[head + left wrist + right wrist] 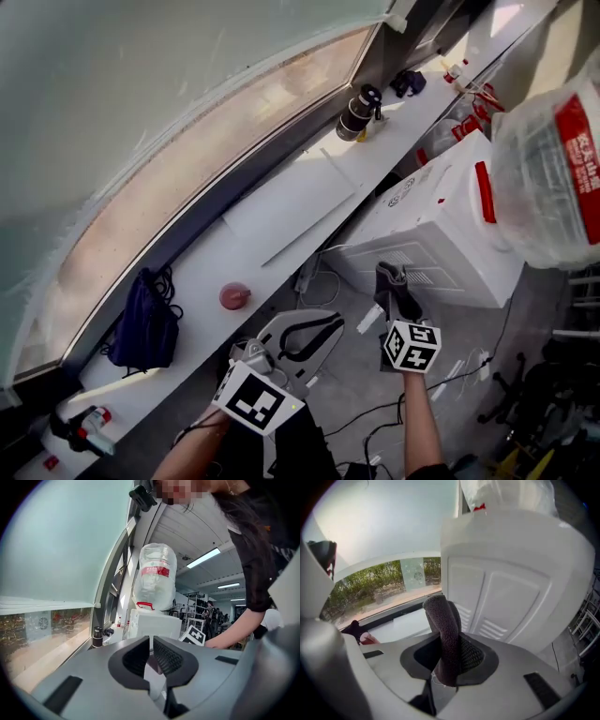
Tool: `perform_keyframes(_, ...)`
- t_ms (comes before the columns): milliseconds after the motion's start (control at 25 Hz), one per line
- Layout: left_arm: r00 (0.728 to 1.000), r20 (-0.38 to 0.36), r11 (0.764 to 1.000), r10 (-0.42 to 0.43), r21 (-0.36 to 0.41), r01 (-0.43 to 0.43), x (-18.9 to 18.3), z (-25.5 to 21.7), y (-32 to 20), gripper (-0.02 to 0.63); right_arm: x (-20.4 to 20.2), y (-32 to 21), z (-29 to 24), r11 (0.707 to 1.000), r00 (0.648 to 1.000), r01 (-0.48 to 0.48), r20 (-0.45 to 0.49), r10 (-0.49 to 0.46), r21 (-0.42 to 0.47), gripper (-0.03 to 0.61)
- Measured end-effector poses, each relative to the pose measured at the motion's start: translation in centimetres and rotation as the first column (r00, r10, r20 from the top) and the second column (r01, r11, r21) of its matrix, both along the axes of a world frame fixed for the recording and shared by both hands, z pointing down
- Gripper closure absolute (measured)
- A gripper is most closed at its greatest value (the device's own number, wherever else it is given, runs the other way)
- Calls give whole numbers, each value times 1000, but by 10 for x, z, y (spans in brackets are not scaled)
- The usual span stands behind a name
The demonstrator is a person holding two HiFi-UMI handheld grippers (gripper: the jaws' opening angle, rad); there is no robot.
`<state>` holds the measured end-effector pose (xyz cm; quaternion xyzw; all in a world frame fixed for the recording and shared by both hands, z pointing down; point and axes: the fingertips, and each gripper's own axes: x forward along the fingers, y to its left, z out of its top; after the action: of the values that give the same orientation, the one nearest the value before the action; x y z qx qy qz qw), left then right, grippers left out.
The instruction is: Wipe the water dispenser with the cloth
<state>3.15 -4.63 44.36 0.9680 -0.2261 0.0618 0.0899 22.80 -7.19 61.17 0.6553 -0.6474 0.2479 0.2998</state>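
Note:
The white water dispenser stands at the right with a clear bottle upside down on top. My right gripper is shut on a dark cloth, just short of the dispenser's ribbed side panel. In the right gripper view the cloth sticks up from the jaws in front of the dispenser. My left gripper hangs lower left, away from the dispenser, its jaws together on nothing. In the left gripper view it faces the dispenser and bottle from a distance.
A long white windowsill runs along the window, carrying a black cylinder, a red round object and a dark blue bag. Cables trail over the grey floor below the dispenser. A person's arm reaches forward at the right.

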Motion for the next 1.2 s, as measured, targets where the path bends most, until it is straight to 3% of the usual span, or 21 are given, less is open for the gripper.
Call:
perform_keyframes(360, 997, 0, 997, 72, -25, -72, 22, -31, 23, 586, 41, 19, -161, 993, 990, 10, -142, 8, 119, 479)
perform_keyframes(520, 997, -9, 996, 80, -24, -80, 28, -38, 28, 586, 56, 10, -200, 987, 973, 31, -232, 7, 160, 479)
perform_keyframes(800, 998, -10, 997, 67, -28, -68, 30, -34, 32, 586, 68, 3, -171, 990, 968, 33, -251, 2, 136, 479)
perform_keyframes(1200, 1000, 11, 997, 21, -73, -20, 29, 9, 32, 586, 80, -1, -59, 999, 979, -6, -205, 13, 36, 479)
